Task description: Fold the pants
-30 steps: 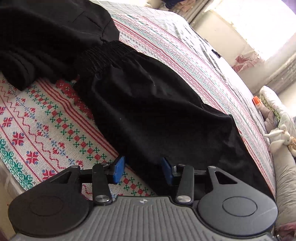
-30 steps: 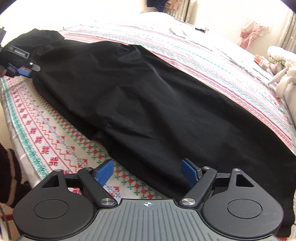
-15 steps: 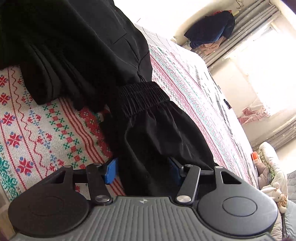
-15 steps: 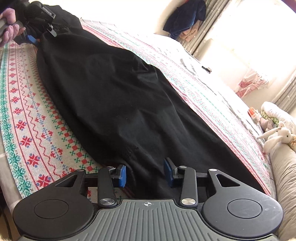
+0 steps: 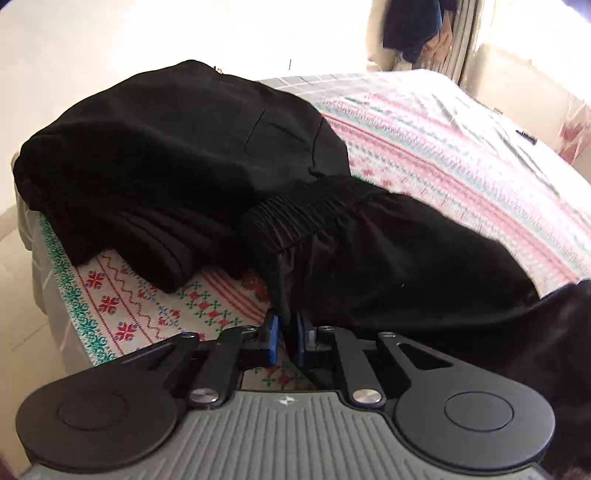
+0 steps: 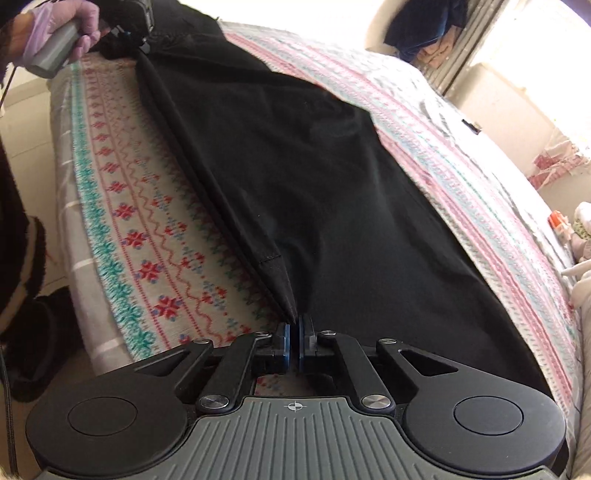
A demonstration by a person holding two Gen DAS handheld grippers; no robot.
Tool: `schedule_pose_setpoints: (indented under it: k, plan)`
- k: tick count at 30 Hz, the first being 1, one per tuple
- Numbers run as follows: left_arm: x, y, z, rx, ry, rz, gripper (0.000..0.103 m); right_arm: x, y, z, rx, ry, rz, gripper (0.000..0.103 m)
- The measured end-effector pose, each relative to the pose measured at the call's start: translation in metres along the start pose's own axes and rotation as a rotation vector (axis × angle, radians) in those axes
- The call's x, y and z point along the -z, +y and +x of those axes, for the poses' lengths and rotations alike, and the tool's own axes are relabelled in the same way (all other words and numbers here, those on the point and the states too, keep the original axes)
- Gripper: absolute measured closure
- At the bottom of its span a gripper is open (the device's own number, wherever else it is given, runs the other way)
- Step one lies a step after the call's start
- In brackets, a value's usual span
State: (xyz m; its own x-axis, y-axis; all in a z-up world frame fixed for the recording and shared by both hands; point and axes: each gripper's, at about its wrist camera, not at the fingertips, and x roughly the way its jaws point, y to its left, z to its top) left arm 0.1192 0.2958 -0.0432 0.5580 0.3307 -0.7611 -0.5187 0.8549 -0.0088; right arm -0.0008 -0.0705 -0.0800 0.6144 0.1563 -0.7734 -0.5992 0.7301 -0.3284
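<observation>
Black pants [image 6: 314,192] lie stretched along the near side of a bed. Their elastic waistband [image 5: 295,218] shows in the left wrist view. My left gripper [image 5: 285,341] is shut on the pants' near edge just below the waistband. My right gripper [image 6: 294,345] is shut on the hem corner of the pants' near leg and holds the near edge taut. The left gripper also shows far off in the right wrist view [image 6: 129,33], held by a gloved hand.
A pile of other black clothes [image 5: 166,147] lies beside the waistband. The bed has a patterned red, green and white cover [image 6: 147,229]. Its near edge drops to the floor at left. Soft toys [image 6: 580,236] lie at the far right.
Both grippers closed: the left on the pants' edge by the waistband, the right on the hem corner. The near edge of the pants is now lifted and pulled taut.
</observation>
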Motion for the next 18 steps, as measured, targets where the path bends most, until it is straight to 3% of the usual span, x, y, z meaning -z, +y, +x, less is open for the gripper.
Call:
schedule_pose_setpoints:
  k: [1, 3, 5, 7, 11, 13, 18]
  plan:
    - [0.002, -0.002, -0.003, -0.013, -0.006, 0.017, 0.054, 0.001, 0.0, -0.003, -0.005, 0.0, 0.002, 0.089]
    - [0.006, -0.005, -0.018, 0.014, -0.042, 0.069, 0.035, 0.005, -0.008, -0.011, -0.037, -0.004, 0.051, 0.08]
    - [0.012, -0.01, -0.034, 0.042, -0.09, 0.113, 0.026, 0.01, -0.026, -0.026, -0.046, -0.038, 0.13, 0.064]
    - [0.019, -0.021, -0.049, 0.069, -0.13, 0.172, 0.024, 0.017, -0.045, -0.039, -0.03, -0.082, 0.211, 0.042]
    - [0.029, -0.054, -0.07, 0.155, -0.185, 0.273, 0.018, 0.035, -0.091, -0.052, 0.096, -0.093, 0.367, 0.04]
    - [0.034, -0.08, -0.072, 0.202, -0.198, 0.344, 0.015, 0.049, -0.118, -0.051, 0.187, -0.061, 0.449, 0.035]
    - [0.046, -0.137, -0.069, 0.304, -0.162, 0.434, 0.014, 0.104, -0.2, -0.043, 0.362, 0.022, 0.731, 0.035]
